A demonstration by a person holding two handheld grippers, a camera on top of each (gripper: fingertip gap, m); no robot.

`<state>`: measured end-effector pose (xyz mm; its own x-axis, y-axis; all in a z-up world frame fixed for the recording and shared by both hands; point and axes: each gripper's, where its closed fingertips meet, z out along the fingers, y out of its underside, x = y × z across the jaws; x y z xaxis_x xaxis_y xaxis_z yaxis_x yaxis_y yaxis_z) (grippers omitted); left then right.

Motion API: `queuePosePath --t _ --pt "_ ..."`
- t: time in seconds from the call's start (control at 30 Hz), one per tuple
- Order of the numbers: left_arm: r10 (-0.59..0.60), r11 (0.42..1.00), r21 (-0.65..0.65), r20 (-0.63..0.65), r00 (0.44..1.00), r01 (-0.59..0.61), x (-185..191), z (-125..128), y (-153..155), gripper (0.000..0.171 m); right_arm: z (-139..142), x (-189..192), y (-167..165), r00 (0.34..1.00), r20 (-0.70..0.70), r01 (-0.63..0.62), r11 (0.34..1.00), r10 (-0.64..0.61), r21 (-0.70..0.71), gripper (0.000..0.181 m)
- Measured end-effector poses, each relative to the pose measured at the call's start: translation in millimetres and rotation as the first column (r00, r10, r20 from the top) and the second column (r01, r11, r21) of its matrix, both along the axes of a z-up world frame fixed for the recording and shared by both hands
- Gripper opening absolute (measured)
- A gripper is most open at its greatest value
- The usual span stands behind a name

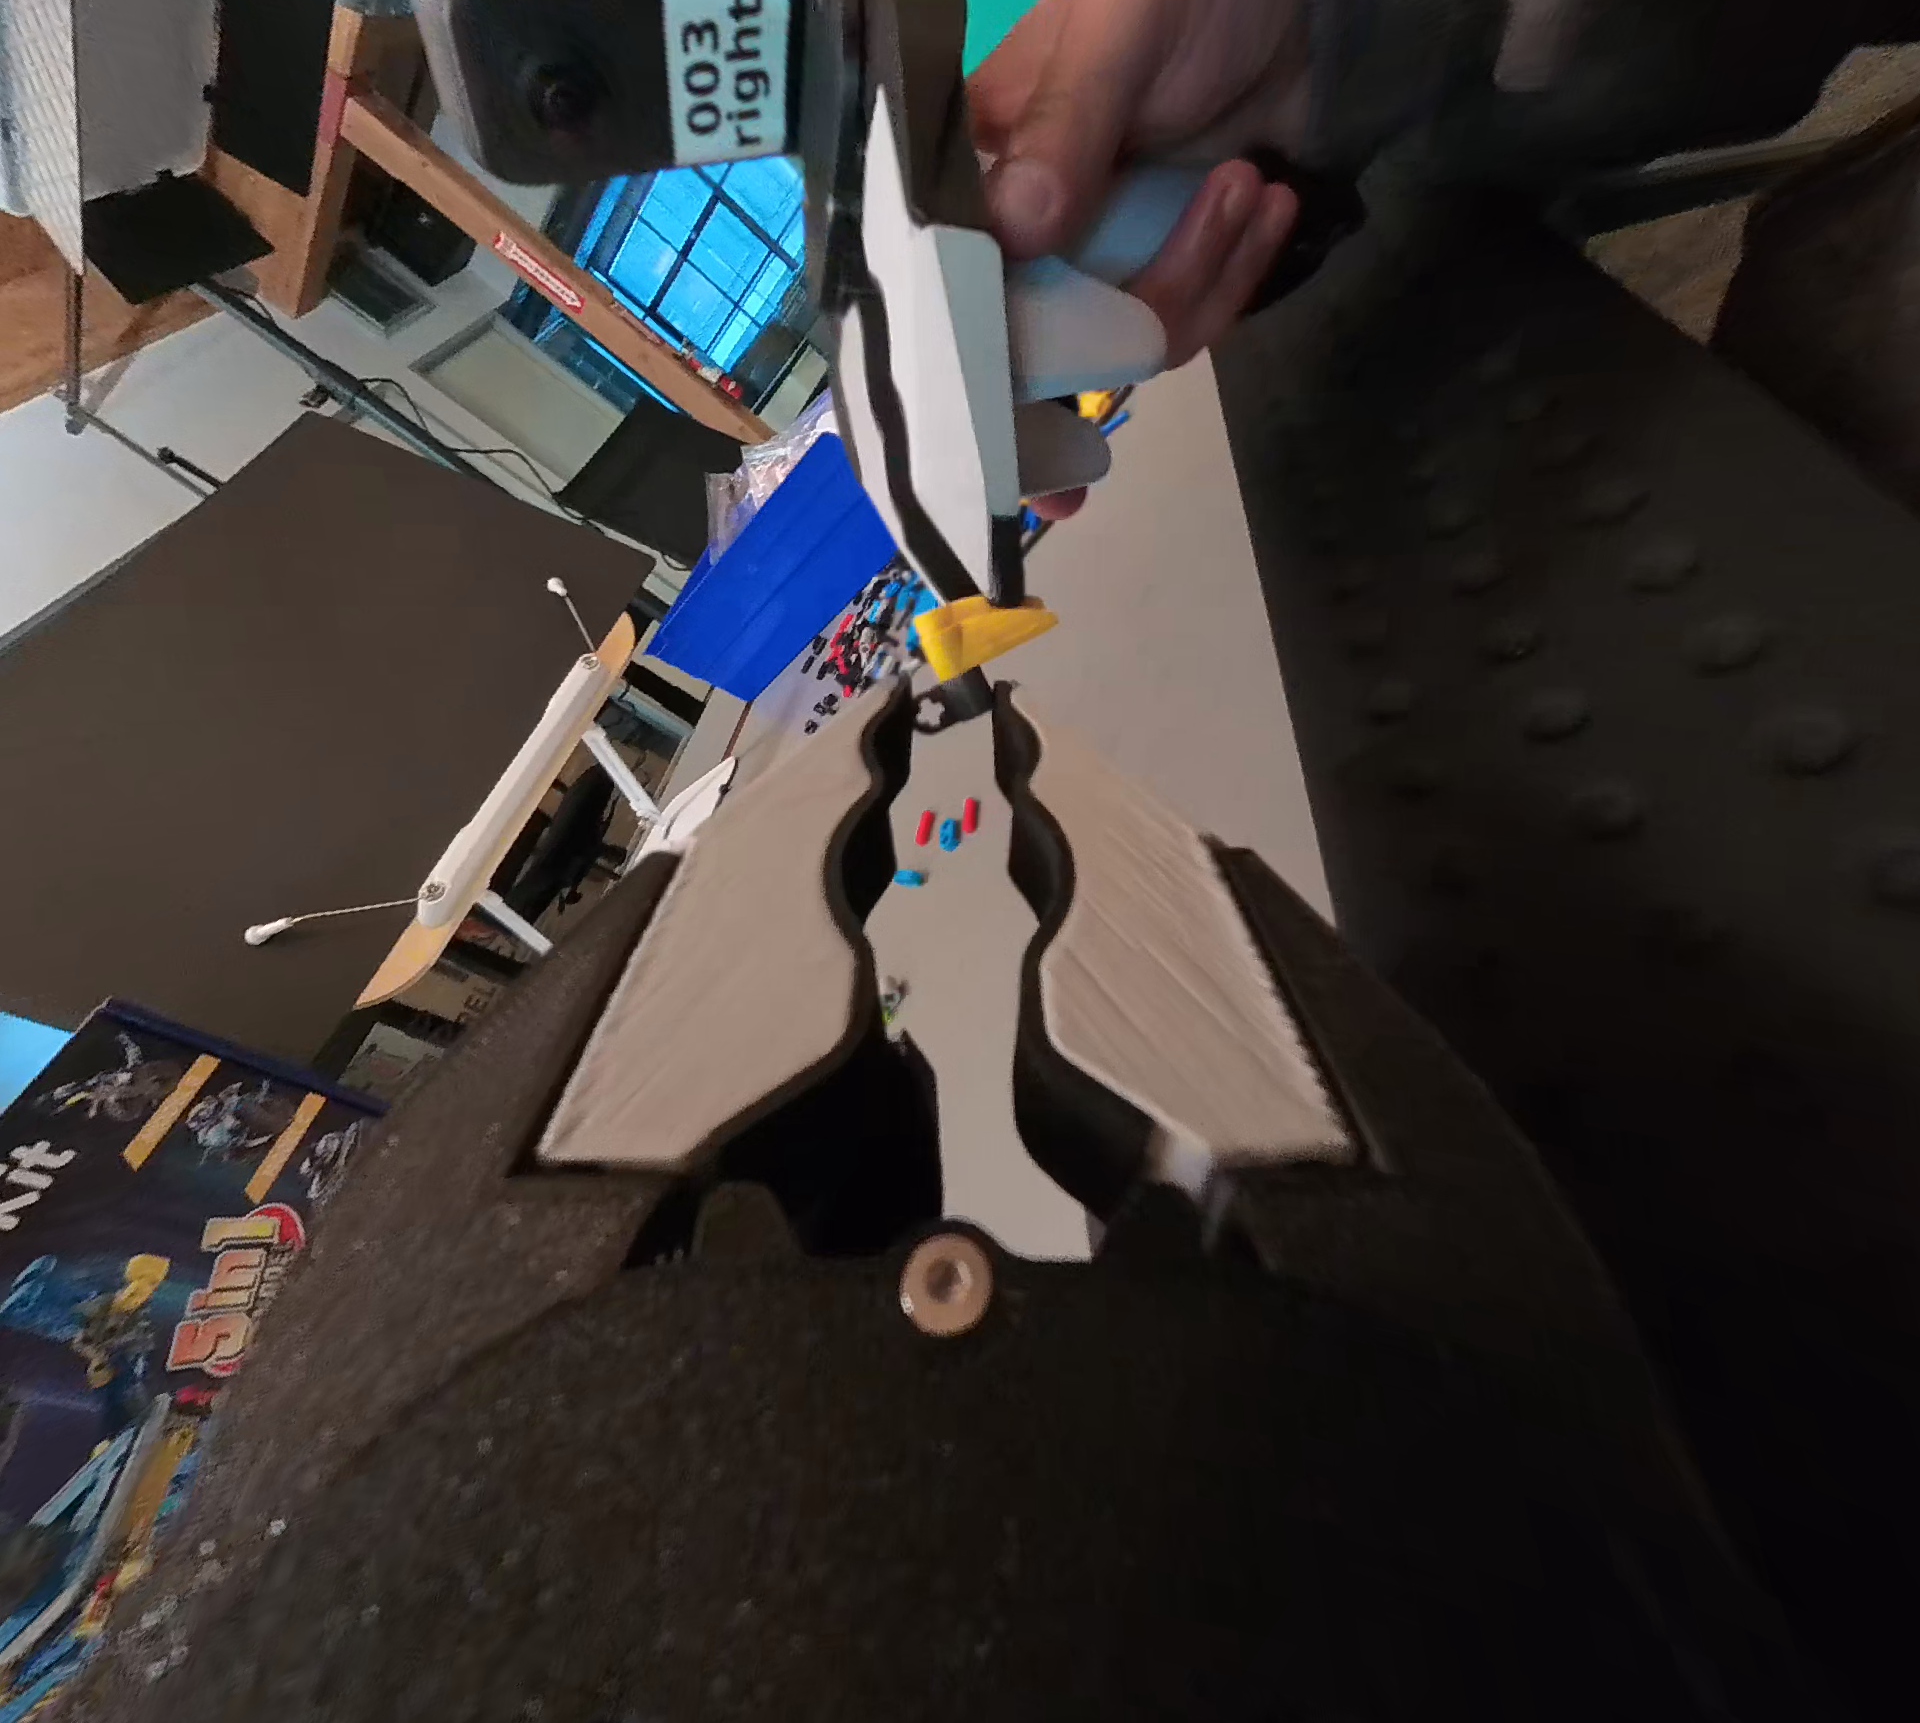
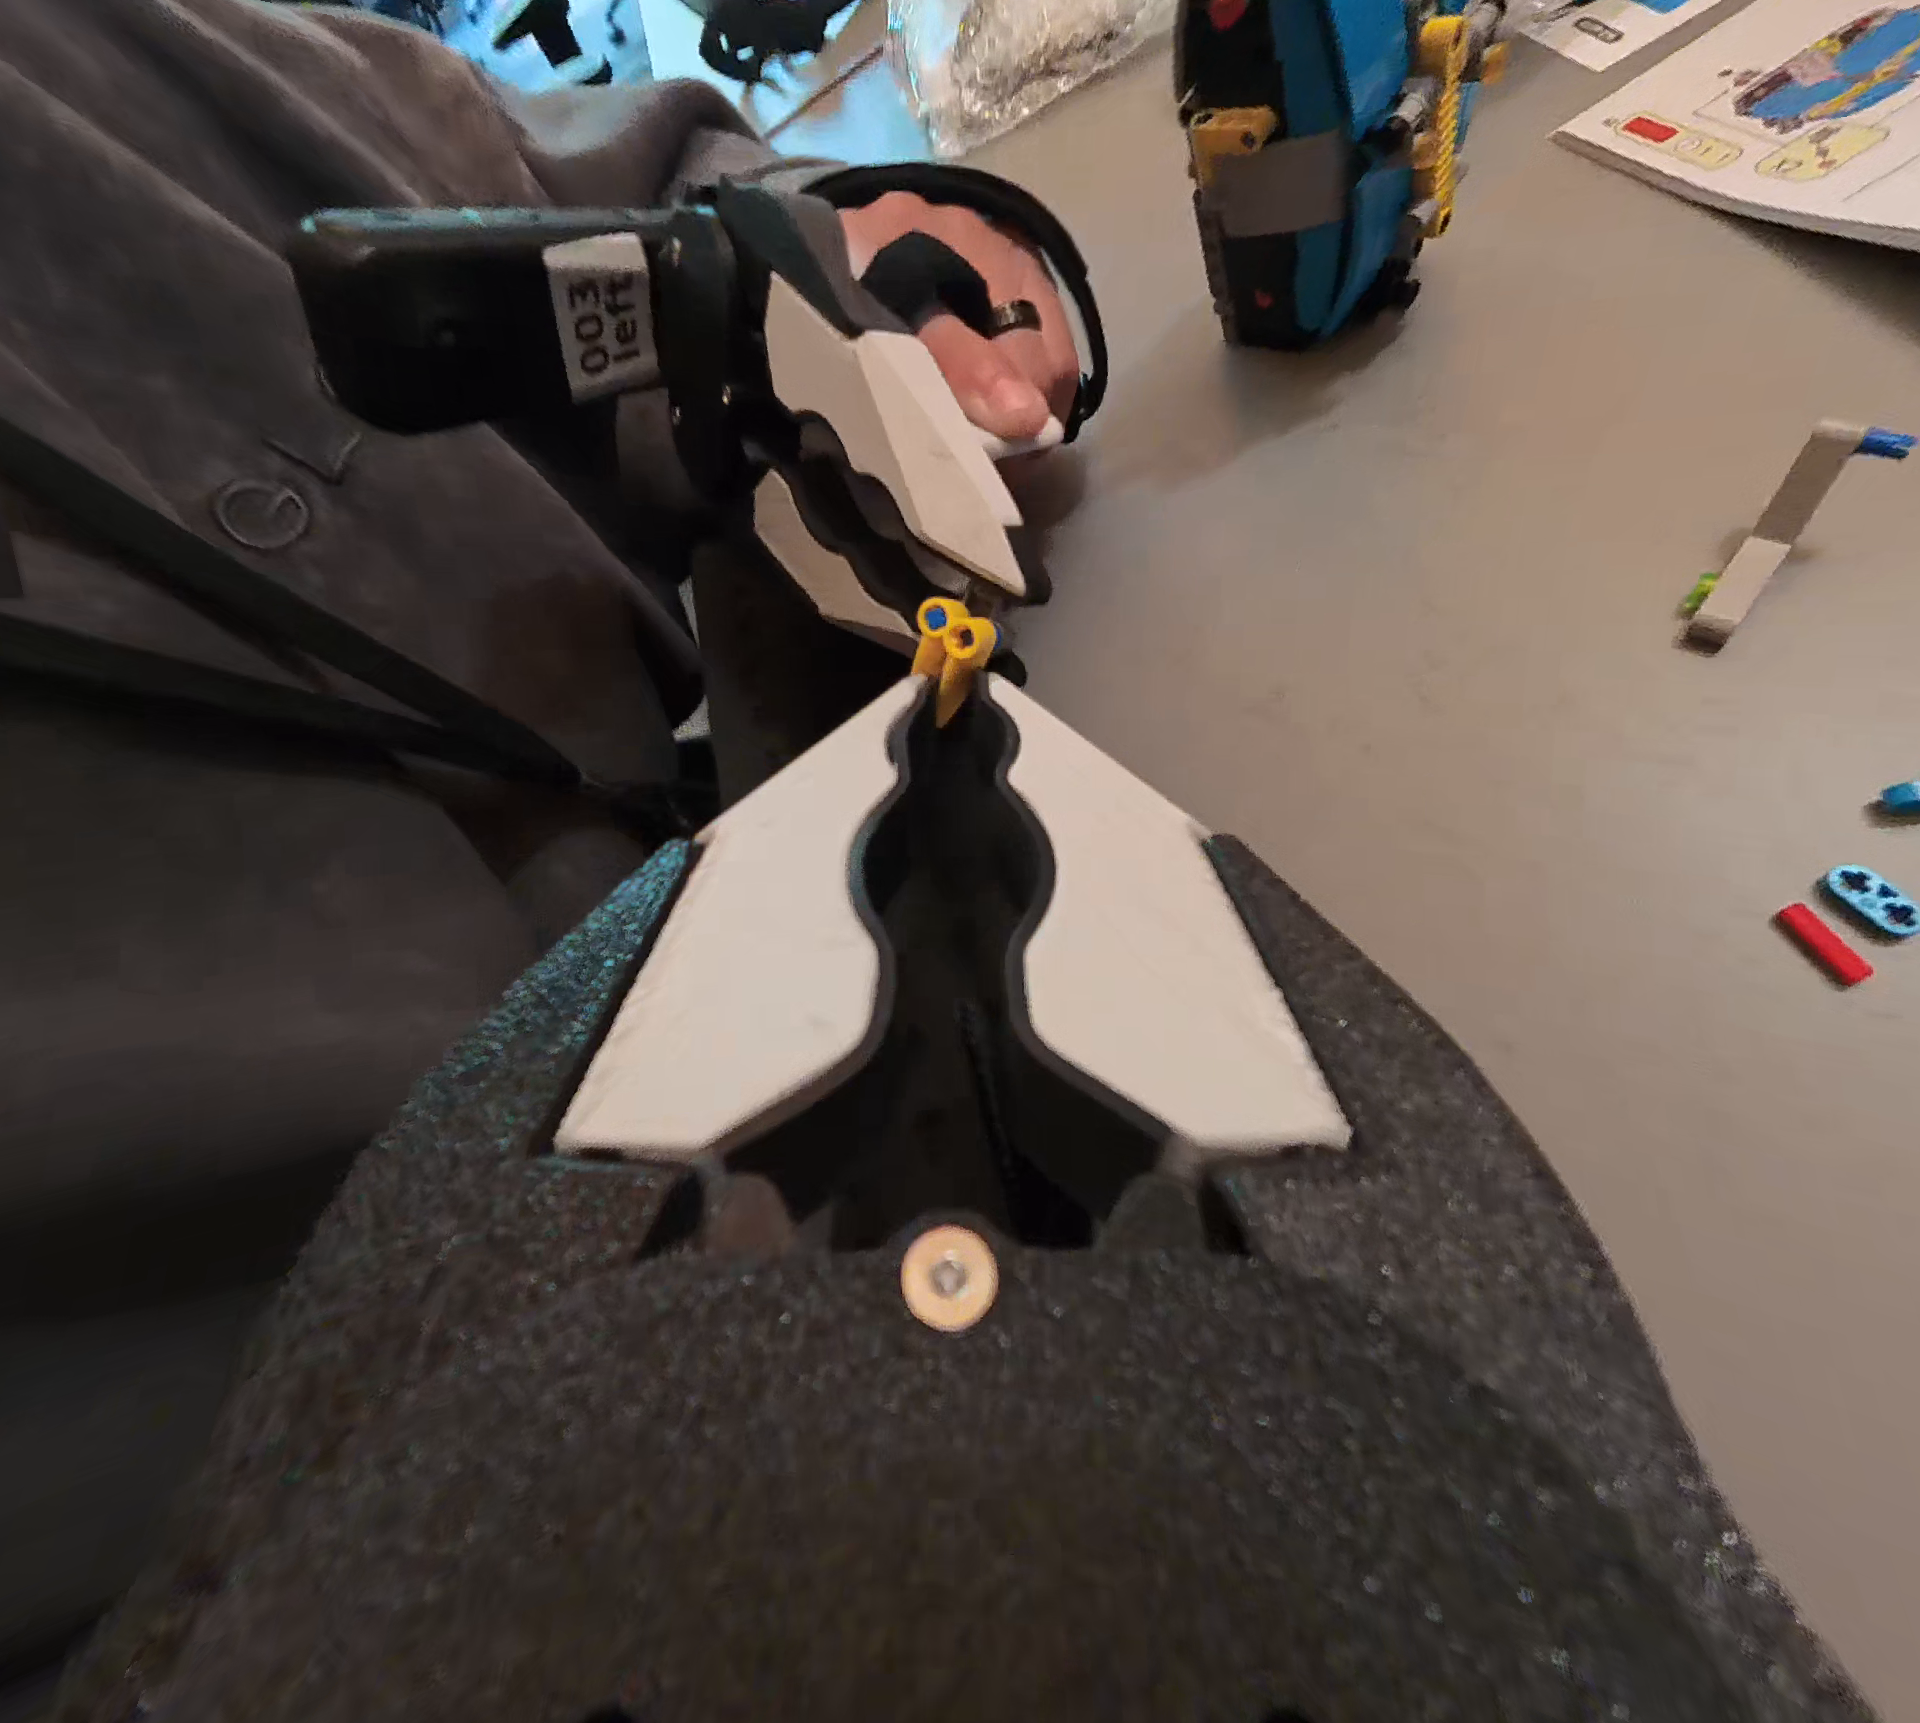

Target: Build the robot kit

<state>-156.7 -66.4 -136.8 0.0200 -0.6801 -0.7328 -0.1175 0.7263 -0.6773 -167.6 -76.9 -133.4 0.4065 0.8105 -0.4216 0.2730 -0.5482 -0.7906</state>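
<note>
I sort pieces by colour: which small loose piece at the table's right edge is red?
The straight bar, lowest in the right wrist view; the flat holed piece beside it and the rounded piece above are blue.

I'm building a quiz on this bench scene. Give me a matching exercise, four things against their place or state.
Things:
1. yellow piece
2. black piece
3. blue and yellow model
4. red pin

Places or states:
A. lying flat on the table, beside a light blue piece
B. pinched in the right gripper
C. standing on the table, far side
D. at the tips of the left gripper

Pairs: 1-B, 2-D, 3-C, 4-A
</note>
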Motion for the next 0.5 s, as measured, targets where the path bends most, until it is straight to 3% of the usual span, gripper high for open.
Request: queuePosePath --t 0.13,0.23,0.3,0.37,0.5 --pt "0.002 1.000 0.010 0.013 1.000 -0.002 0 2 0 0.014 2 0 0 1.000 0.012 0.004 1.000 -0.004 0.013 0.006" --pt "-0.003 0.999 0.036 0.068 0.998 0.000 -3 11 -1 0.014 13 4 3 0.993 -0.119 0.009 0.999 -0.013 -0.036 0.010" --pt "-0.020 0.998 0.060 0.111 0.994 0.013 -6 19 -5 0.014 20 10 10 0.964 -0.259 0.023 0.992 -0.055 -0.123 0.028" --pt "-0.036 0.997 0.075 0.137 0.990 0.025 -7 23 -8 0.014 25 3 3 0.902 -0.430 -0.092 0.953 -0.043 -0.288 0.043" --pt "-0.061 0.993 0.106 0.150 0.987 0.045 -9 24 -14 0.014 29 -19 -10 0.787 -0.616 -0.298 0.864 -0.019 -0.407 0.038"
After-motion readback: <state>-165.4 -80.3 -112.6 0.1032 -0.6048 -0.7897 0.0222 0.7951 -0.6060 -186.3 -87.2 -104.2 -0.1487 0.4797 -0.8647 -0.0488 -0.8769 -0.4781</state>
